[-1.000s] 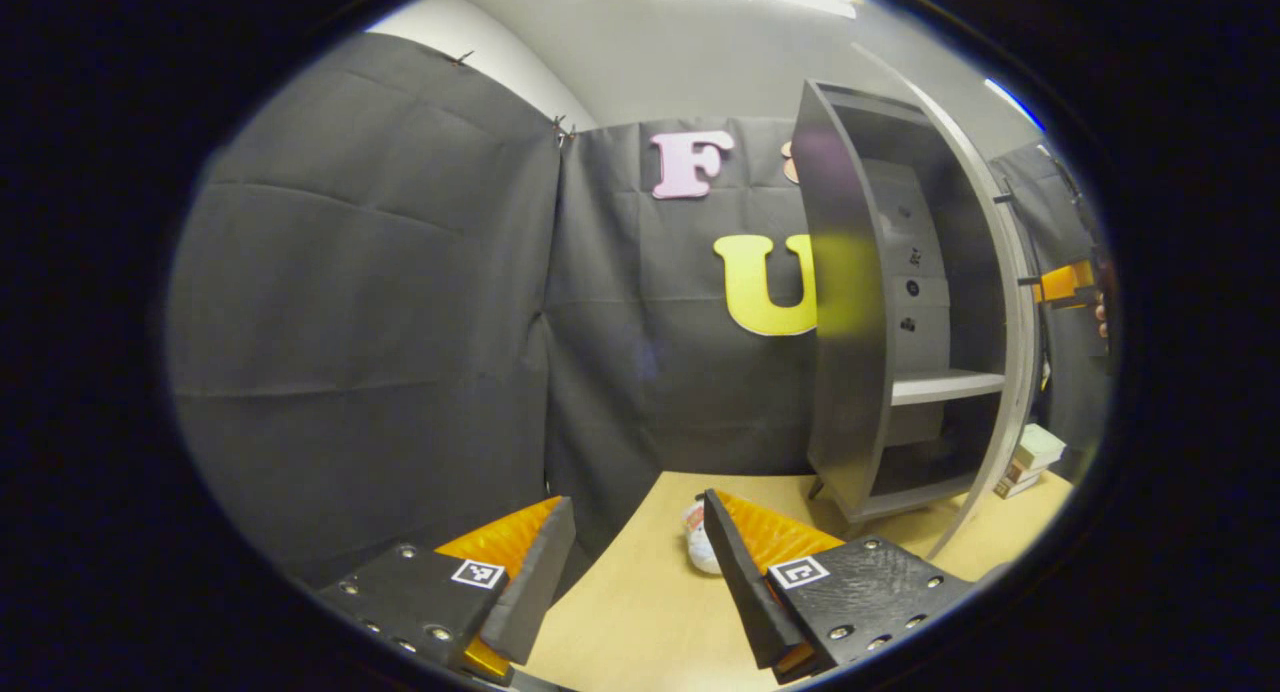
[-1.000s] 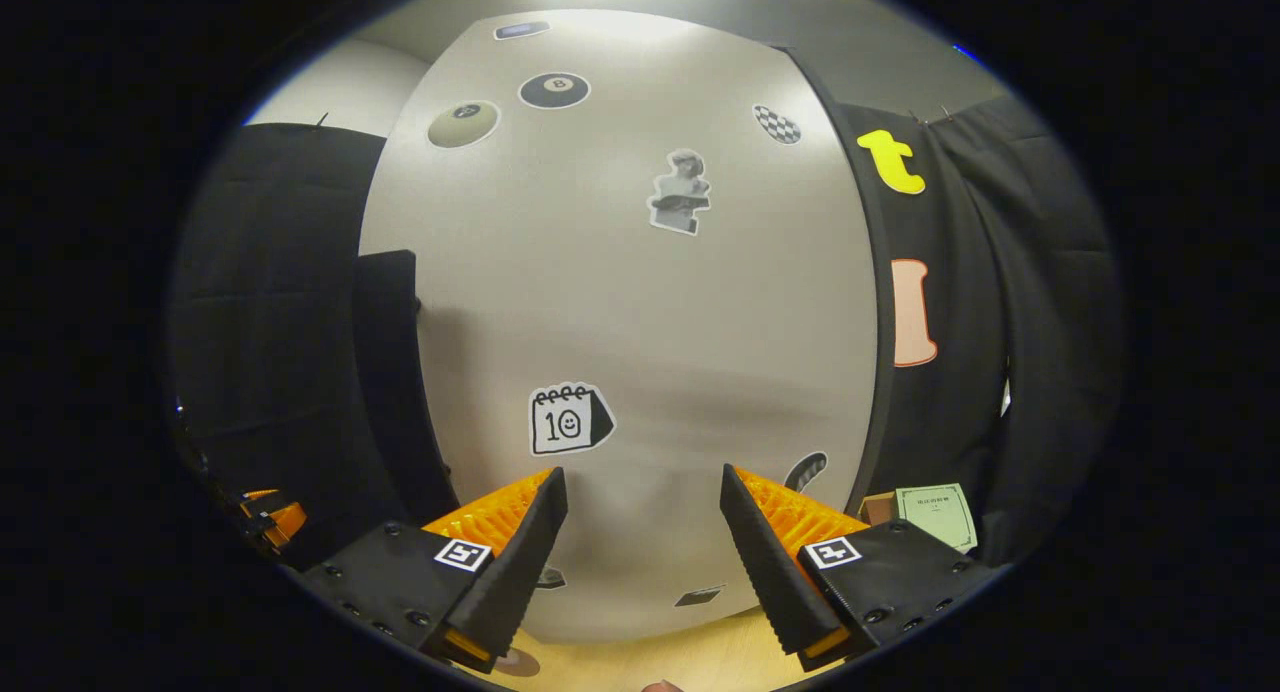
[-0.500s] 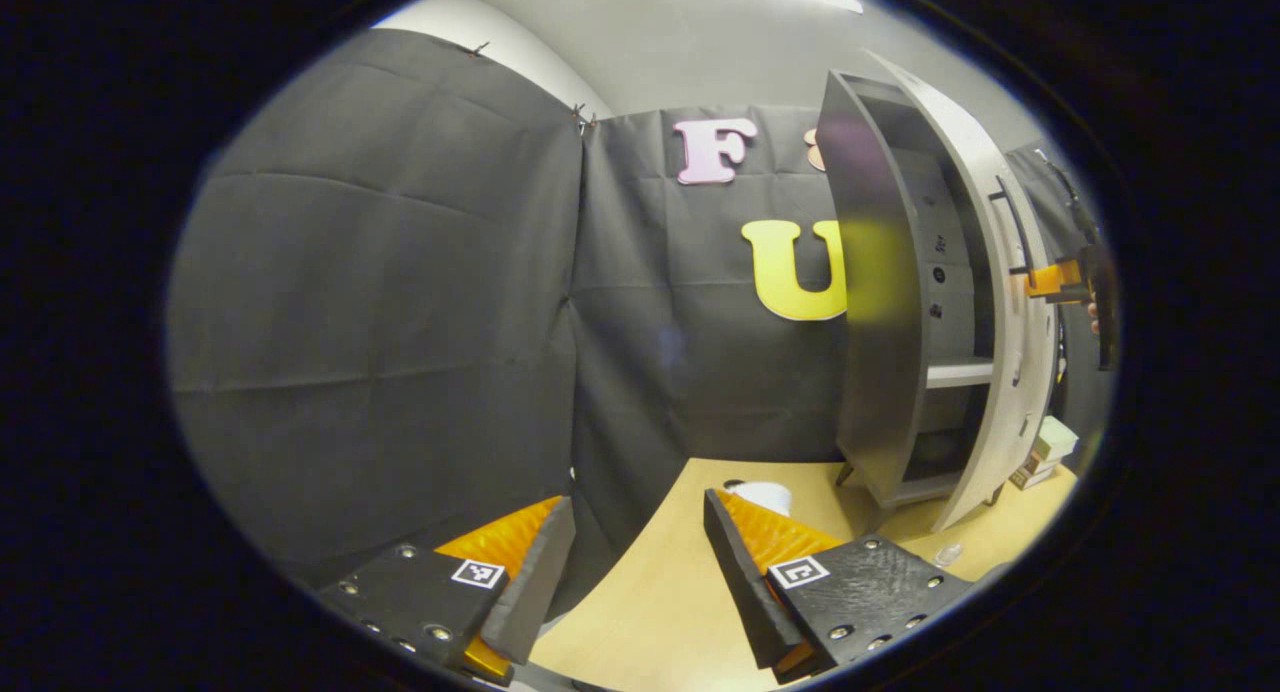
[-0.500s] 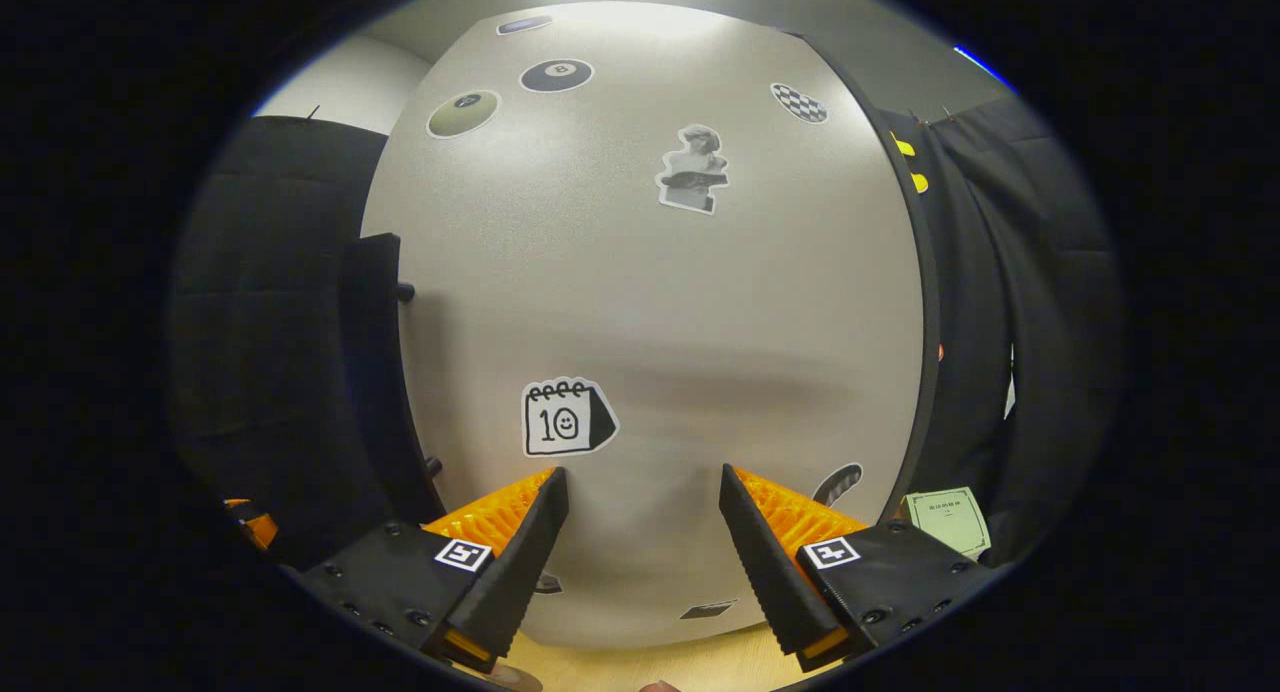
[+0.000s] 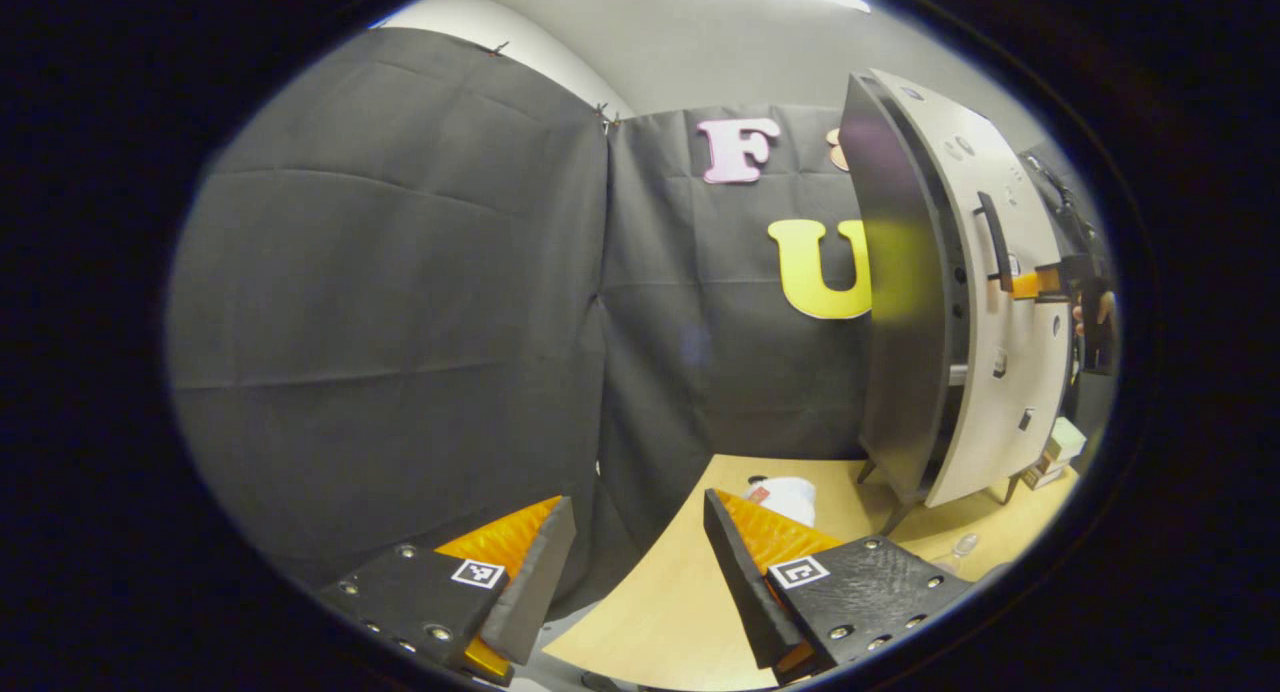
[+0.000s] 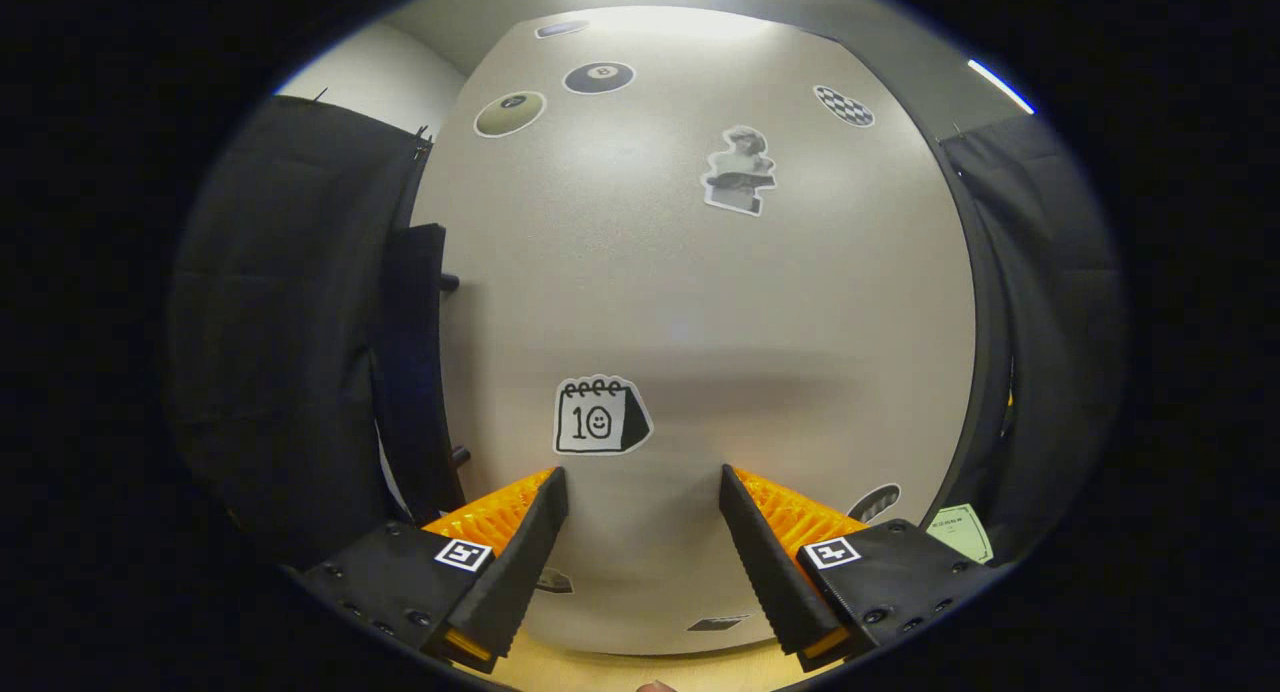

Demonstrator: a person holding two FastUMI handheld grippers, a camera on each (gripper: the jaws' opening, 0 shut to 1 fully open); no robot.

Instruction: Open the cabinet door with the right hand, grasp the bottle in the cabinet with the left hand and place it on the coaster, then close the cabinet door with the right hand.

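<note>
Black cloth walls close off the booth behind a pale wooden worktop (image 5: 690, 582). From the left gripper view, the left gripper (image 5: 638, 572) hangs with its jaws apart and nothing between them, low over the worktop's near edge. Just beyond the right-hand jaw lies a white bottle (image 5: 790, 495) on the worktop; whether it sits on a coaster cannot be told from here. Farther off to the right stands the cabinet (image 5: 900, 302), its door (image 5: 1005, 302) nearly shut, a narrow dark gap left at the handle side. The other gripper, held in a hand (image 5: 1092, 317), reaches the door near its black handle (image 5: 992, 240).

From the right gripper view, the right gripper (image 6: 643, 542) faces the door's pale front squarely, jaws apart and clamped on nothing, the door's surface spanning the gap between them. A calendar sticker (image 6: 600, 417) sits just above the left-hand jaw, and the handle stands to the left of the jaws.

By my judgement the closing step is in hand, the bottle already out. The next move calls for a steady forward push until the door seats flush.
</note>
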